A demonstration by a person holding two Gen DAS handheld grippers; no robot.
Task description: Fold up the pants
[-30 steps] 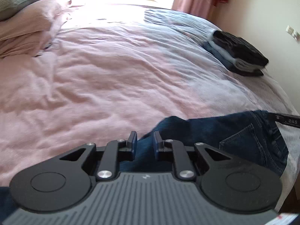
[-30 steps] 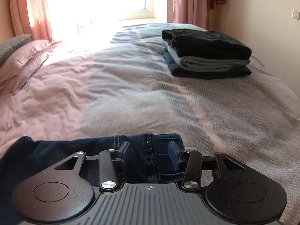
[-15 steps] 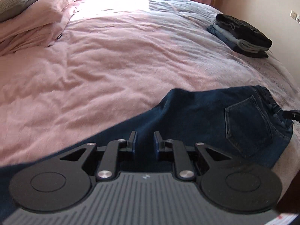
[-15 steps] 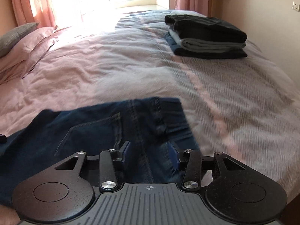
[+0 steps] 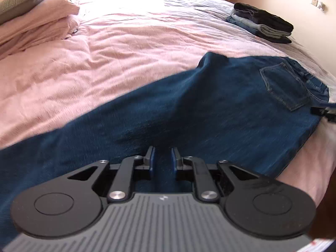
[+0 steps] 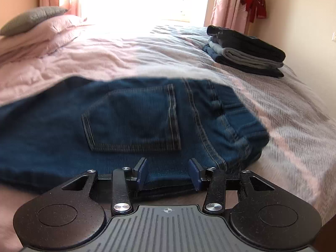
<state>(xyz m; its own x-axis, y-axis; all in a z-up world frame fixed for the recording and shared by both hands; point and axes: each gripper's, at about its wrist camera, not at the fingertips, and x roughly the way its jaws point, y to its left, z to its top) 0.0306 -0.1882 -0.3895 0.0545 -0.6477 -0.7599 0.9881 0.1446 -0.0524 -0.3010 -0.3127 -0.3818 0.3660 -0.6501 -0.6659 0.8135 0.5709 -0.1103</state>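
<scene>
Heavy floppy jeans (image 6: 130,121) at the bed's near edge, grab the waistband; left gripper (image 5: 161,157) nearly together, right gripper (image 6: 167,173) apart, neither clamped.

Pants (image 6: 130,121) on bed (image 6: 126,58), folded stack (image 6: 245,52) far right

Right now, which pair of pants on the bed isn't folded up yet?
The dark blue jeans, spread flat on the pink bedspread right before both claws, back pocket up. The others sit in a folded stack near the wall.
</scene>
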